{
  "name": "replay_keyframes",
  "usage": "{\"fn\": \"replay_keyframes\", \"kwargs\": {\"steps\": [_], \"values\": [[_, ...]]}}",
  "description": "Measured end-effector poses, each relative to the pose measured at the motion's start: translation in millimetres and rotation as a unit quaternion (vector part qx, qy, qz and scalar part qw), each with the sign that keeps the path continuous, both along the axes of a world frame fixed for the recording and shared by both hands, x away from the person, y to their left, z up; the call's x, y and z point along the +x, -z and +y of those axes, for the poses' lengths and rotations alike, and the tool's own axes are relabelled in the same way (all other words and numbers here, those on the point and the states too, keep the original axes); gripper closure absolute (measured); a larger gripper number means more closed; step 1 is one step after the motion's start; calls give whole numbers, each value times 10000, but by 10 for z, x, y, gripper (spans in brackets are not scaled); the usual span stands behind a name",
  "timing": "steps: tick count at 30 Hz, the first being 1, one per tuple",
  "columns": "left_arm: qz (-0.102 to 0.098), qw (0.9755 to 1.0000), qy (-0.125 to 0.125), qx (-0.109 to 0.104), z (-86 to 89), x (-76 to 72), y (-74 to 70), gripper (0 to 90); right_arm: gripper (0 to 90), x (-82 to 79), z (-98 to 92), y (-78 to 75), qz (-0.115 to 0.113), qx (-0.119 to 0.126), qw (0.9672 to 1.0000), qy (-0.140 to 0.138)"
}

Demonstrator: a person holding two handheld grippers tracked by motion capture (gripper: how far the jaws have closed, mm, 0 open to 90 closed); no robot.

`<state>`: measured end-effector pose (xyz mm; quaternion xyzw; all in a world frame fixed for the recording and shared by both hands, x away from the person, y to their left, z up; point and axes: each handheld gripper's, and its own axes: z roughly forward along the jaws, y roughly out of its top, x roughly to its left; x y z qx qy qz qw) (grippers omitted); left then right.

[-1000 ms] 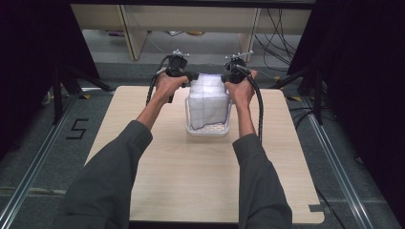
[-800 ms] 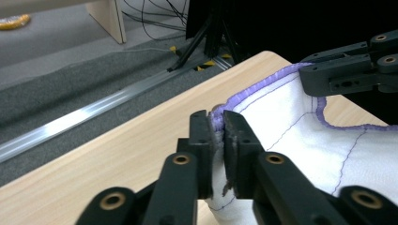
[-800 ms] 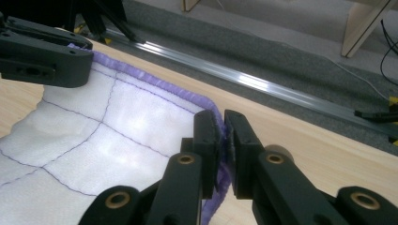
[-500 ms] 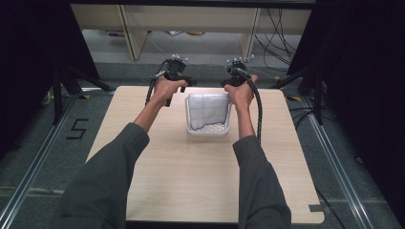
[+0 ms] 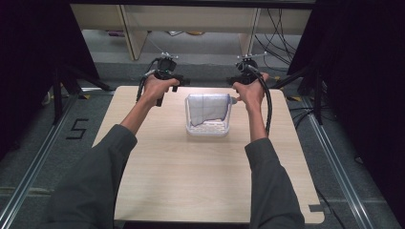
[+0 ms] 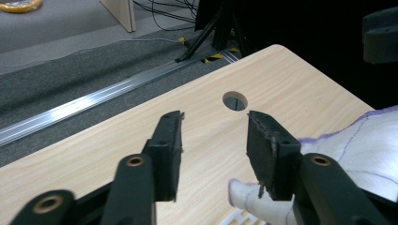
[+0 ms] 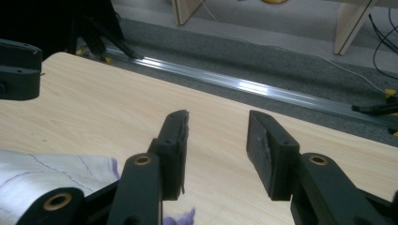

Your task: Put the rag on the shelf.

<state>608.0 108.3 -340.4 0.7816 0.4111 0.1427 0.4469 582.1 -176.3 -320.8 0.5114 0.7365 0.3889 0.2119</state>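
A white cloth with thin purple stitching lies draped in a small white slotted basket at the middle back of the wooden table. My left gripper hovers just left of the basket's far corner, and my right gripper just right of it. Both have just been opening, and nothing is between their jaws. In the left gripper view my gripper stands open over bare wood, with the cloth off its right jaw. In the right gripper view my gripper is open, the cloth at lower left.
A round hole is cut in the table near its far edge. Beyond the edge run a metal floor rail, grey carpet, cables and wooden furniture legs. Dark curtains flank both sides.
Both grippers have let go of the cloth's top corners, opened, and drawn apart to either side. The cloth, held up tall before, has sunk lower into the basket.
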Motion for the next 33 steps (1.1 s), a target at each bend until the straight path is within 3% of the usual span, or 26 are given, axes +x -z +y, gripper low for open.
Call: {"fn": "replay_keyframes", "kwargs": {"steps": [5, 7, 10, 12, 13, 20, 21, 23, 25, 30, 33], "values": [[79, 9999, 85, 9, -12, -54, -28, 458, 560, -74, -37, -5, 122, 156, 9998, -74], [124, 9999, 114, 10, -20, -93, -37, 418, 547, -115, -39, -11, 124, 286, 9995, -94], [107, 9998, 119, 77, -5, -169, -43, 381, 514, -138, -77, -29, 23, 212, 9994, -279], [148, 9996, 176, 155, 5, -212, -49, 357, 505, -187, -70, -59, 84, 305, 9992, -242], [128, 9996, 195, 160, 14, -239, -55, 350, 503, -201, -83, -66, 11, 298, 9991, -287], [128, 9997, 173, 61, 92, -383, -80, 324, 464, -290, -154, -70, 19, 283, 9991, -319], [89, 9997, 230, -69, 127, -438, -103, 324, 458, -314, -194, -54, 24, 293, 9992, -282], [48, 9996, 260, -93, 164, -491, -112, 324, 454, -341, -235, -43, 9, 273, 9991, -323], [89, 9994, 314, -107, 203, -538, -108, 320, 451, -382, -254, -24, 94, 397, 9988, -262], [71, 9991, 335, -247, 244, -617, -75, 316, 452, -441, -341, 4, 111, 435, 9987, -240], [79, 9988, 389, -298, 275, -658, -39, 314, 447, -470, -365, 11, 35, 378, 9986, -376]]}}
